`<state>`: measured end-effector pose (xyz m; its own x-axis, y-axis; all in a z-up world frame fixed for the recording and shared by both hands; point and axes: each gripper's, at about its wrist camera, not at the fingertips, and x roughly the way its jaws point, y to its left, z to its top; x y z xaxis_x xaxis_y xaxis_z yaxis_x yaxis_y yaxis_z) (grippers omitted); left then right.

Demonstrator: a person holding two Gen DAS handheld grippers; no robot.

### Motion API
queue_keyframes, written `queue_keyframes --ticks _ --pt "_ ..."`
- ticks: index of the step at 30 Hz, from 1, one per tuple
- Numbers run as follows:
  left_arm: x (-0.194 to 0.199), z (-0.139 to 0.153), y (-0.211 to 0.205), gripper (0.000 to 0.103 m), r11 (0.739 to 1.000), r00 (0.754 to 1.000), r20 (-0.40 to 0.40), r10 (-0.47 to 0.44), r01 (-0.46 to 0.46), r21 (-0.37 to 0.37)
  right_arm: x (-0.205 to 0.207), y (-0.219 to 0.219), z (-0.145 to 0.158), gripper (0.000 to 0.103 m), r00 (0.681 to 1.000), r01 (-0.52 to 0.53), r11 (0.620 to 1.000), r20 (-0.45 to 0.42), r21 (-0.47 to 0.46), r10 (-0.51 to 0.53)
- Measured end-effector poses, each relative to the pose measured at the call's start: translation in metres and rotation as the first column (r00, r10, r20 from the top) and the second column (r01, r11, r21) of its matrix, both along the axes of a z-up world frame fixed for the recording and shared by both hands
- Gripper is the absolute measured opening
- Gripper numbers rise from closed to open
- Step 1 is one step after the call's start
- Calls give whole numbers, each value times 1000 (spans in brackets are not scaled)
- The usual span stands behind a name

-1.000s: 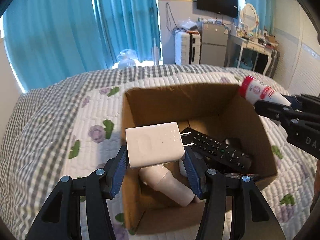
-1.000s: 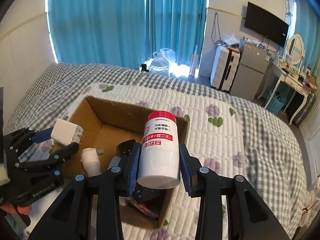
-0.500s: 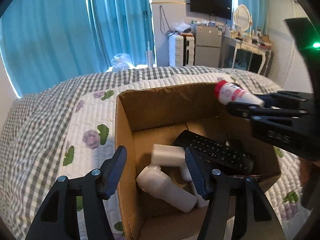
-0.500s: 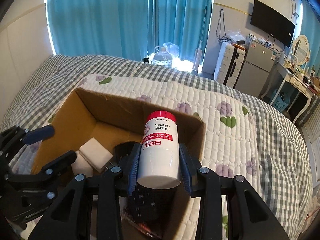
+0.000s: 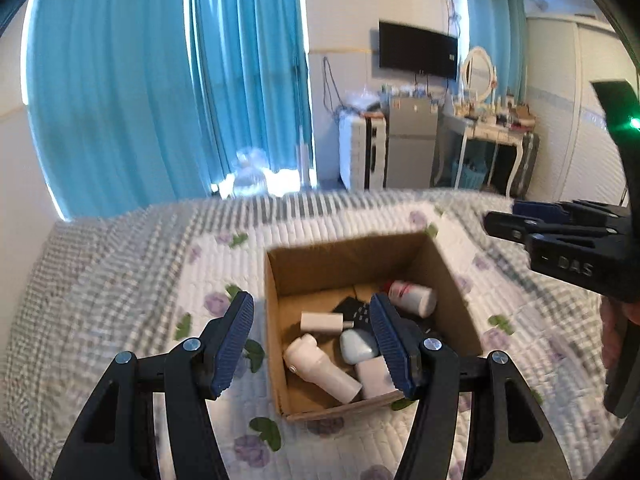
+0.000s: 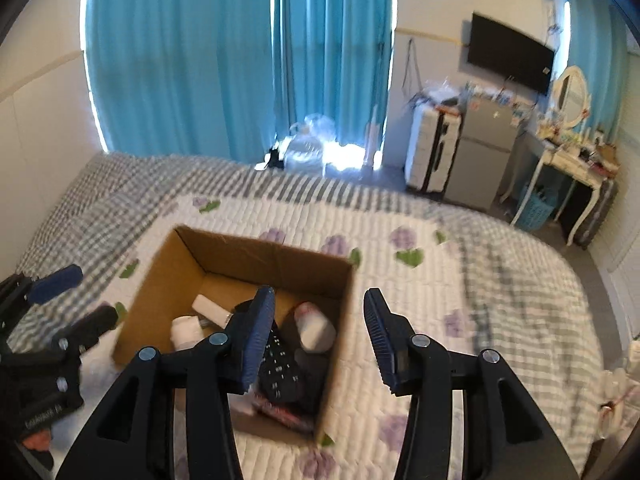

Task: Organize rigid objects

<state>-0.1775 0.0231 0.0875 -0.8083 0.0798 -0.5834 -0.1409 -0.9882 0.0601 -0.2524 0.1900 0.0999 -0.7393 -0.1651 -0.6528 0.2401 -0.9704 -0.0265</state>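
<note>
A cardboard box (image 5: 276,276) (image 6: 160,280) sits on the quilted bed. Inside lie a white bottle with a red cap (image 5: 412,295) (image 6: 316,326), a white charger (image 5: 322,322) (image 6: 210,308), a black remote (image 5: 354,310) (image 6: 280,364), a white cylinder (image 5: 320,366) and a grey-blue oval object (image 5: 358,346). My left gripper (image 5: 312,344) is open and empty, above the box's near left side. My right gripper (image 6: 320,340) is open and empty above the box's right edge; it also shows in the left wrist view (image 5: 560,240).
The bed (image 6: 480,280) has a floral quilt and a grey checked blanket. Blue curtains (image 5: 160,100), a white suitcase (image 6: 430,152), a grey fridge (image 6: 480,160) and a dressing table (image 6: 568,164) stand beyond the bed's far edge.
The left gripper opened and dropped the charger into the box. The right gripper opened and dropped the bottle in. Both grippers have risen away from the box.
</note>
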Motion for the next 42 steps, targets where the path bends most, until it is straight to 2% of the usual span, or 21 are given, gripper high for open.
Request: queue_keyframes --ticks 4,6,9,13,17,22,25,28,29,30,31,33,35,39,42 --pt "37 45 -6 63 1000 996 -86 11 -11 5 52 10 54 48 996 10 1000 -89 14 -9" --pt "53 61 -11 63 1000 993 -118 14 -12 16 78 12 76 52 991 15 1000 -130 18 -13" --pt "79 80 -17 63 1000 986 -165 16 -12 25 111 12 98 53 986 8 1000 -168 24 -4" --pt "100 89 -21 63 999 982 -186 7 -1 32 153 9 114 57 981 8 1000 -196 -8 -9" --pt "116 81 -24 63 999 980 -200 4 4 39 180 8 113 60 979 -20 998 -206 -57 8" --pt "125 58 -24 63 999 967 -253 6 7 51 194 0 90 60 964 -20 998 -264 -57 4" --pt "126 34 -26 63 998 957 -288 45 -29 58 194 -6 61 60 951 -25 997 -310 -78 0" --pt "121 1 -30 63 996 955 -293 55 -32 82 187 -15 24 60 937 27 999 -348 -30 -35" --pt "121 -9 -31 67 996 955 -292 56 -31 87 186 -17 12 60 934 35 999 -356 -19 -40" --pt "119 -20 -31 74 996 955 -290 53 -29 87 185 -18 0 61 931 45 999 -362 -12 -47" --pt "117 -33 -31 78 996 957 -284 53 -31 83 184 -19 -13 64 930 48 999 -363 -13 -49" --pt "117 -48 -31 91 997 960 -274 55 -40 62 180 -20 -35 88 936 55 998 -347 -22 -59" --pt "116 -56 -31 99 997 958 -278 68 -56 53 175 -20 -51 92 942 60 998 -328 -32 -67" --pt "114 -63 -33 103 995 960 -266 87 -70 74 164 -19 -63 94 956 105 994 -274 -20 -107" --pt "116 -67 -35 103 994 958 -272 94 -74 83 161 -5 -68 103 950 150 987 -268 -54 -159"
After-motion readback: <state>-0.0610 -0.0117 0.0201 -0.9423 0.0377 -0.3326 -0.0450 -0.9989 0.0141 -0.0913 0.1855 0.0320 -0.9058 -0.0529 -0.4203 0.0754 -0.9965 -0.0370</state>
